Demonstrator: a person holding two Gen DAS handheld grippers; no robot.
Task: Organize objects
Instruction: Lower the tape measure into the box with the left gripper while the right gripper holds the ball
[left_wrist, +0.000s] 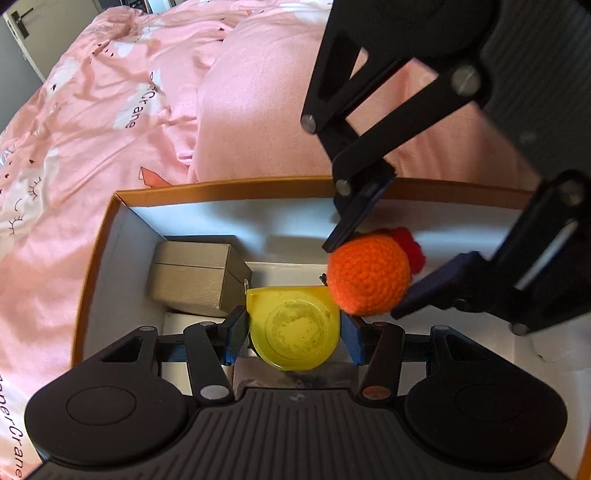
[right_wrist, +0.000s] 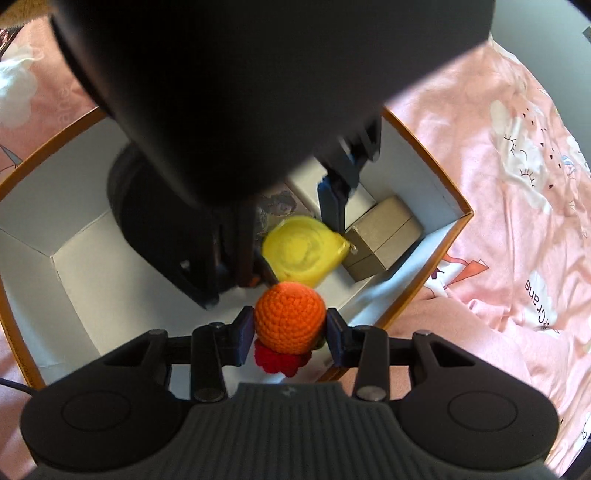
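Observation:
My left gripper (left_wrist: 293, 330) is shut on a yellow tape measure (left_wrist: 294, 328), held low inside an orange-rimmed white box (left_wrist: 122, 229). Its blue pads press both sides of the yellow case. The right gripper (left_wrist: 364, 278) comes in from the upper right, shut on an orange crocheted ball with a red frill (left_wrist: 369, 277). In the right wrist view the right gripper (right_wrist: 290, 332) clamps the orange ball (right_wrist: 290, 317) over the box (right_wrist: 436, 177). The tape measure (right_wrist: 303, 251) sits just beyond it, between the left gripper's fingers (right_wrist: 330, 205). The left gripper's dark body hides much of the box.
A small tan box (left_wrist: 192, 273) lies in the box's left part, also seen as the tan box (right_wrist: 380, 240) by the far wall. A printed card (right_wrist: 279, 206) and white items lie on the box floor. Pink patterned bedding (left_wrist: 92, 129) and a pink pillow (left_wrist: 258, 103) surround the box.

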